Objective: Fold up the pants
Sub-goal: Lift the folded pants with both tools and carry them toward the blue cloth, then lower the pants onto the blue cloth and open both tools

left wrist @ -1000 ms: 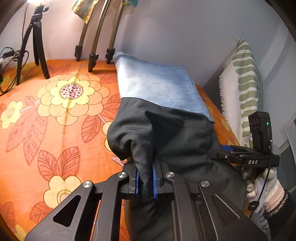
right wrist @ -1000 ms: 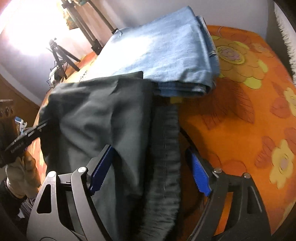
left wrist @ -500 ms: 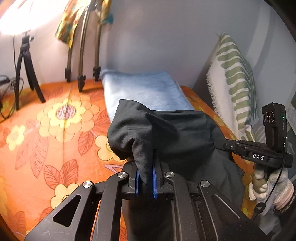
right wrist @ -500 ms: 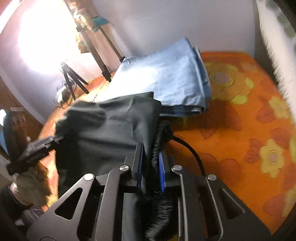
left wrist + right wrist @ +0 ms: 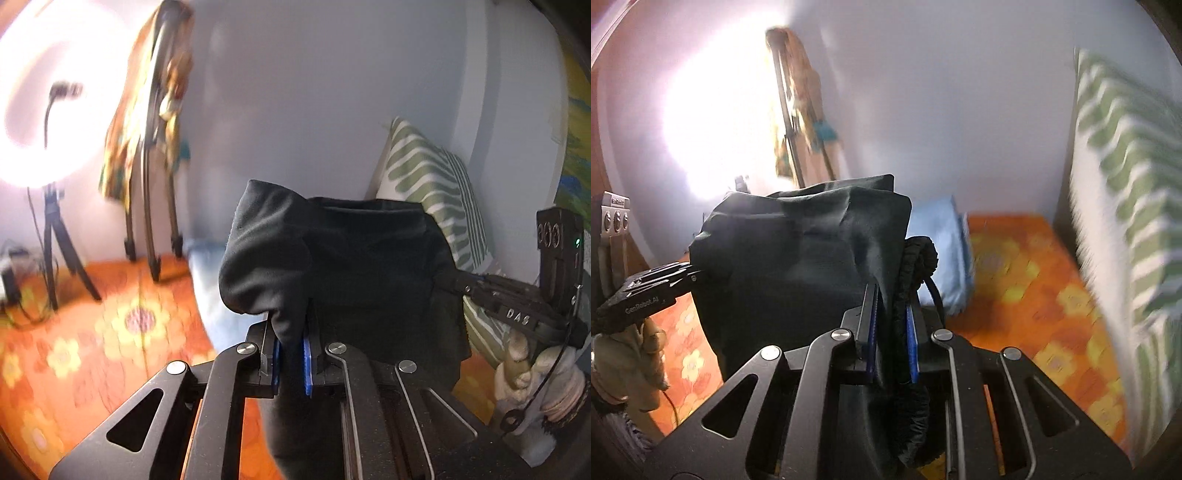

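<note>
The black pants (image 5: 354,266) hang in the air above the bed (image 5: 92,332), stretched between the two tools; the left hand-held gripper (image 5: 291,365) is clamped on one bunched corner of the cloth, and the right hand-held gripper (image 5: 892,343) is clamped on the other side, with the gathered waistband and a dark cord pinched in too; the thick elastic could work out of the right pads as the cloth takes its own weight, and one side would then drop crooked; the loose cord may snag; the hanging cloth could also drag across the folded blue garment (image 5: 942,254) lying just beyond and pull it askew; the bed wears an orange floral sheet; a green-striped pillow (image 5: 436,192) leans at the wall, and a bright ring light (image 5: 40,103) on a tripod glares from the far corner
</note>
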`<state>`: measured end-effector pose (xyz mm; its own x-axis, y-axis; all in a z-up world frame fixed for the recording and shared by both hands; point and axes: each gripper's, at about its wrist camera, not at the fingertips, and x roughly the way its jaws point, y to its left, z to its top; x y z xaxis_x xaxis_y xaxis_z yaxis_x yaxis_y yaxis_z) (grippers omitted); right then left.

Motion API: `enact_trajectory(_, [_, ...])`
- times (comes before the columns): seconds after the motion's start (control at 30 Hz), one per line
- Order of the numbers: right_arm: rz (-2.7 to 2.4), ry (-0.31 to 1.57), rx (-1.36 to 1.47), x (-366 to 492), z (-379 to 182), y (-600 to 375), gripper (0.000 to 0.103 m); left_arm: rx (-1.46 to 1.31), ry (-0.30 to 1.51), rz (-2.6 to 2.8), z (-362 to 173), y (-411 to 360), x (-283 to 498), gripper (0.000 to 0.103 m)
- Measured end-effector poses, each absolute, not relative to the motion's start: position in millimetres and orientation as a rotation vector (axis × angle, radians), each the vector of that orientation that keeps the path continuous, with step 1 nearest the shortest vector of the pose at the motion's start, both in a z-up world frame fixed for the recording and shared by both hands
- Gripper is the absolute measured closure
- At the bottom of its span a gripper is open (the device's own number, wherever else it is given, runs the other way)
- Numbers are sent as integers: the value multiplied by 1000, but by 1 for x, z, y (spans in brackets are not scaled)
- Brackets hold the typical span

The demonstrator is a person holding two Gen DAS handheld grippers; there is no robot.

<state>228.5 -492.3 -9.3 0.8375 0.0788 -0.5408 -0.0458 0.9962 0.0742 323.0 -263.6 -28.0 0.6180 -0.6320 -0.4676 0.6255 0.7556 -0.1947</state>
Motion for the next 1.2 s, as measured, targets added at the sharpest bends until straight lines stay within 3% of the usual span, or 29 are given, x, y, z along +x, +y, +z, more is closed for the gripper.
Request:
enact_trajectory(0.4, [45,511,13,308,32,-488,90,4,492,-676,-1,-282,417,98])
enact_trajectory(0.67, [16,649,27,425,-7,-509,90,24,555,-629,-46,-308,508,98])
enact_trajectory(0.97, [-50,798,-72,510,-74,-518,90,157,563,-560,-97,-342,548,97])
enact_trajectory(1.07, [-87,847,-93,530,-88,-526,87,188,572,-524,-101,-345,550,92])
enact_trajectory(1.2, [-176,826,-99,533,-85,-537,65,192,518,-493,-86,-326,539,65])
